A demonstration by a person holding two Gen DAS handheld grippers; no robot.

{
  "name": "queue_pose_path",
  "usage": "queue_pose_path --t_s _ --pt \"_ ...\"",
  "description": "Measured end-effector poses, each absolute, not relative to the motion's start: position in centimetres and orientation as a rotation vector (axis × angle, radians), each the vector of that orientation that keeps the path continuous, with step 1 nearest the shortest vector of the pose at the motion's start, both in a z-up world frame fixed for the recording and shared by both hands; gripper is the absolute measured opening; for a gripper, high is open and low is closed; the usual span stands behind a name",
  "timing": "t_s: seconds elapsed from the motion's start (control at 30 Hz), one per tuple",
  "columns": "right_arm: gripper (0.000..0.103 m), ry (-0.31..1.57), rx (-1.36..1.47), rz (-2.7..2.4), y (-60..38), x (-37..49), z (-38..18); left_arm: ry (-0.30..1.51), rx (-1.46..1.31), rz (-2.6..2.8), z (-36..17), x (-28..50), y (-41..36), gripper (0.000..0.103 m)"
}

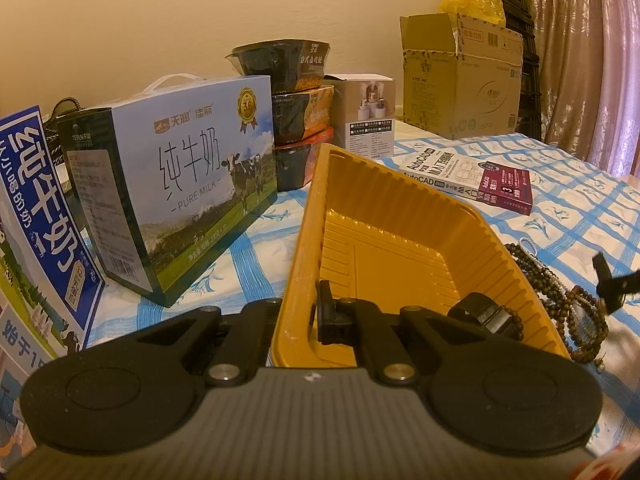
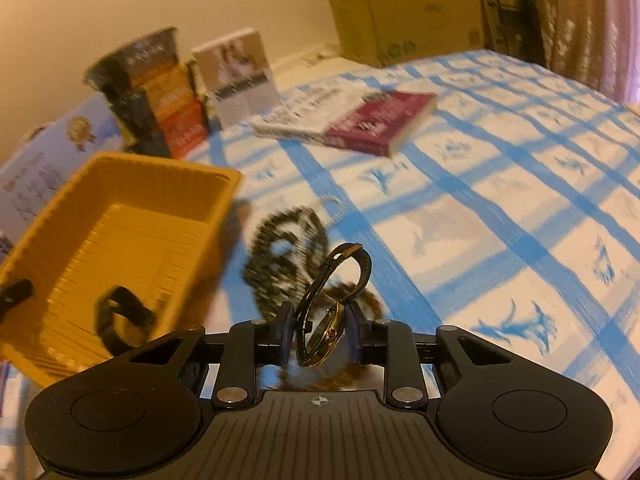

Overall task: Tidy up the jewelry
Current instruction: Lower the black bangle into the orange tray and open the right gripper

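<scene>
Now left gripper (image 1: 298,316) clamped on yellow tray (image 1: 400,216) rim, right gripper (image 2: 320,334) pinching gold watch (image 2: 326,328), beads (image 2: 288,248) beside tray on checked cloth (image 2: 500,200).

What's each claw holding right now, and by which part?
Left claw clamps the yellow tray's near side wall. Right claw has the wristwatch by its case, strap looping upward.

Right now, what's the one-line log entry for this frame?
left gripper: shut on tray wall | right gripper: watch between jaws | in tray: black band | beads: on cloth
</scene>
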State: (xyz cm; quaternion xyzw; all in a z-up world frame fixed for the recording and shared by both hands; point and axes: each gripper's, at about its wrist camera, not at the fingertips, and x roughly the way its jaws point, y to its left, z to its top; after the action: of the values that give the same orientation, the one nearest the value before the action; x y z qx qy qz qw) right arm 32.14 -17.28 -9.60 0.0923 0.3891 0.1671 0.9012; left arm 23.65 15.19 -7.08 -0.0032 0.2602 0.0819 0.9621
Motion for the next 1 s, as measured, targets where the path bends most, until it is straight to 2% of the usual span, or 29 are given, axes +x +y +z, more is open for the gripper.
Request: queue_pose_path --t_s 0.43,1.0 --pt "0.027 0.700 0.133 0.746 -7.5 29.4 -5.0 0.525 -0.009 0.163 -7.0 23.7 15.2 0.005" --pt "0.028 0.735 -0.033 0.770 -0.5 30.8 -9.5 0.517 -0.001 0.151 -6.9 24.2 15.4 0.005"
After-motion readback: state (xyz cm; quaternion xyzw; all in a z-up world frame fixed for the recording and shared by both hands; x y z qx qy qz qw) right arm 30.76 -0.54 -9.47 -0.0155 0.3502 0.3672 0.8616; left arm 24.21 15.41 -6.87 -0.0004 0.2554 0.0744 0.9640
